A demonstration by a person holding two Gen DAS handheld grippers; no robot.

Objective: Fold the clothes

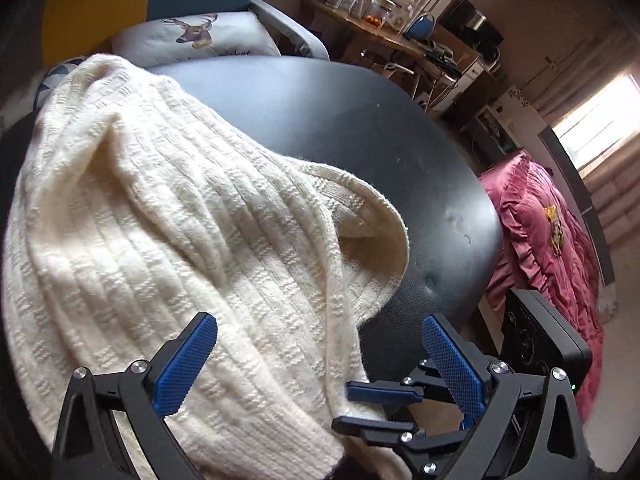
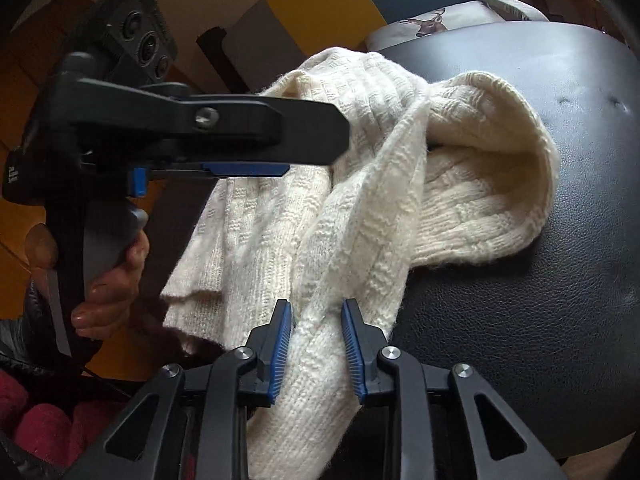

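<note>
Black padded leather table (image 1: 340, 128) carries a cream ribbed-knit sweater (image 1: 160, 208), bunched and draped over its edge at 7 o'clock. Left gripper (image 1: 320, 364), blue textured pads spread wide, holds nothing. Right gripper (image 2: 316, 346) pinches a twisted sweater fold. Deer-print cushion (image 1: 192, 36) lies at 11 o'clock; pink bedding (image 1: 548, 240) at 3 o'clock.
</note>
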